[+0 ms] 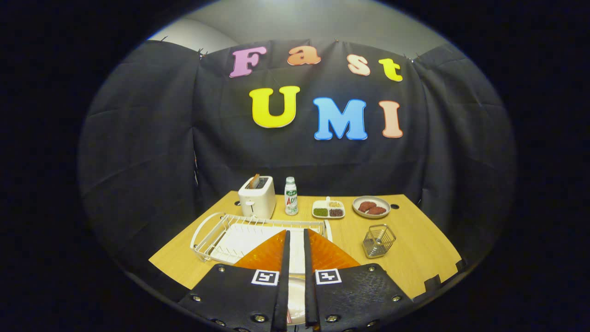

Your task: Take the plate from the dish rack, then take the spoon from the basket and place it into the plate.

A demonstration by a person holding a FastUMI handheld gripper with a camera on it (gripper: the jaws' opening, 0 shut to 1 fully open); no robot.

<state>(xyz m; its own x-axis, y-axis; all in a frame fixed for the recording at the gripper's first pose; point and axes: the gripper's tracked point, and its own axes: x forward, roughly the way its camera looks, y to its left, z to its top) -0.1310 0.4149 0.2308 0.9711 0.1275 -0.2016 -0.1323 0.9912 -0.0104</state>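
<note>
Plate point(295, 295) sits edge-on, pinched between the nearly closed fingers of the gripper point(295, 240), level above the dish rack point(216, 230). Bare wooden table point(424, 258) lies around the wire basket point(378, 240).

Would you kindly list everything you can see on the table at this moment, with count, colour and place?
table: one, light wood, under everything.
dish rack: one, white wire, just beyond the tool's fingers, no plate standing in it.
toaster: one, white, behind the rack, a slice sticking up.
bottle: one, white with green cap, beside the toaster.
divided dish: one, white, holding green and dark fillings, next to the bottle.
round plate: one, pale, two brown patties on it, at the back.
basket: one, metal wire, tilted, beside the fingers.
pale plate edge: one, whitish, between the fingers.
tool: one, fingers nearly together; whether they press the plate is unclear.
</note>
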